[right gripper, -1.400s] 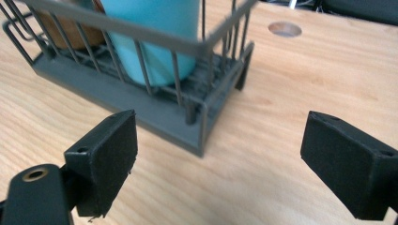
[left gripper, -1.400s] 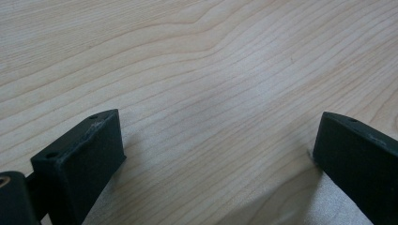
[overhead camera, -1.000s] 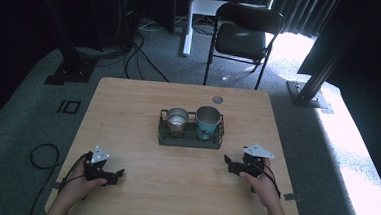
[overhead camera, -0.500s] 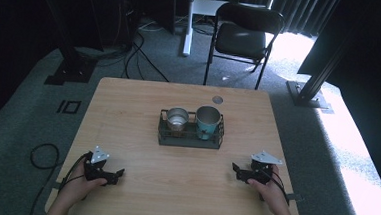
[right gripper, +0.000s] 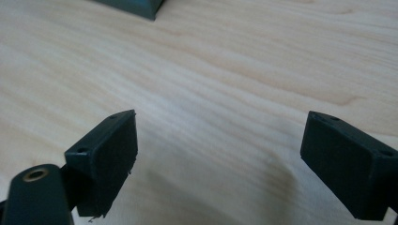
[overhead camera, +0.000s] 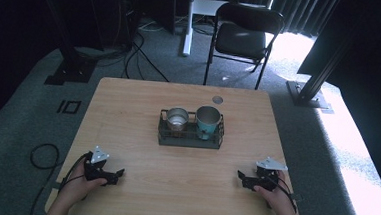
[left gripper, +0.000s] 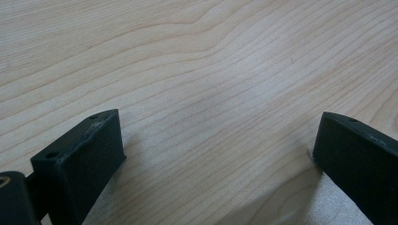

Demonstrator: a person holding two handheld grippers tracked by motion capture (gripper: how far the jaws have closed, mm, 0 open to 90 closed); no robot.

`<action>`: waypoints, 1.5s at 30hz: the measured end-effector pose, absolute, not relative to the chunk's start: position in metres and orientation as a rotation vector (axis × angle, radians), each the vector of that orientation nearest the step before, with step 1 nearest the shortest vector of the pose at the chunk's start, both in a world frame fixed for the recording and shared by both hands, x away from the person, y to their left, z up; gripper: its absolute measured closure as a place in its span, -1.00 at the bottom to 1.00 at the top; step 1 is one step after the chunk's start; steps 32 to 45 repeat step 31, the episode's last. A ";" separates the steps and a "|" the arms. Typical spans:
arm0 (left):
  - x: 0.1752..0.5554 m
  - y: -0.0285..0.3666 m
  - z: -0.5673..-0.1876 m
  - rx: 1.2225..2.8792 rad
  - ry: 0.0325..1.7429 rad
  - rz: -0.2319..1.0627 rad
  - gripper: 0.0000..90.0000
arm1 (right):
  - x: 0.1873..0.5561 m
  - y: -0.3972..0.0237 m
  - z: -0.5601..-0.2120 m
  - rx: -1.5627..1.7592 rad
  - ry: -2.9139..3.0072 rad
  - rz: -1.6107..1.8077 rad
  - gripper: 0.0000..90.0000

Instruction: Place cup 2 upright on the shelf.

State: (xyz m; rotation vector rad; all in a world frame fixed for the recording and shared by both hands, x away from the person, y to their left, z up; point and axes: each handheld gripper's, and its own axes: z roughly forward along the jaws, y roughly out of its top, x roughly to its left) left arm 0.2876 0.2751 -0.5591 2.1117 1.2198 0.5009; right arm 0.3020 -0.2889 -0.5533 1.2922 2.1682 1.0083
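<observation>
On the wooden table (overhead camera: 143, 109) you have two grippers and two cups. Your left gripper (overhead camera: 116, 173) rests near the front left corner, its jaws wide apart over bare wood. Your right gripper (overhead camera: 242, 178) rests near the front right edge, jaws likewise spread with nothing between them. One wire basket (overhead camera: 189, 139) sits mid-table, well apart from both, holding one steel cup (overhead camera: 176, 119) and one teal cup (overhead camera: 208, 120) side by side.

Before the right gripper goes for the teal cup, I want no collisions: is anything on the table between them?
Nothing visible lies between the right gripper and the teal cup except bare table and the wire tray that holds the cup, whose near rail stands in front of it.
</observation>
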 end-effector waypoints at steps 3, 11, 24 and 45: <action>0.288 0.275 -0.559 2.112 1.219 0.501 -0.94 | 0.300 -0.294 -0.554 1.256 2.206 0.980 -0.72; 0.288 0.275 -0.559 2.111 1.221 0.500 -0.94 | 0.296 -0.298 -0.559 1.239 2.268 0.968 -0.74; 0.287 0.275 -0.559 2.110 1.221 0.501 -0.94 | 0.296 -0.298 -0.560 1.237 2.272 0.977 -0.75; 0.288 0.275 -0.559 2.110 1.221 0.500 -0.94 | 0.296 -0.298 -0.560 1.241 2.272 0.976 -0.75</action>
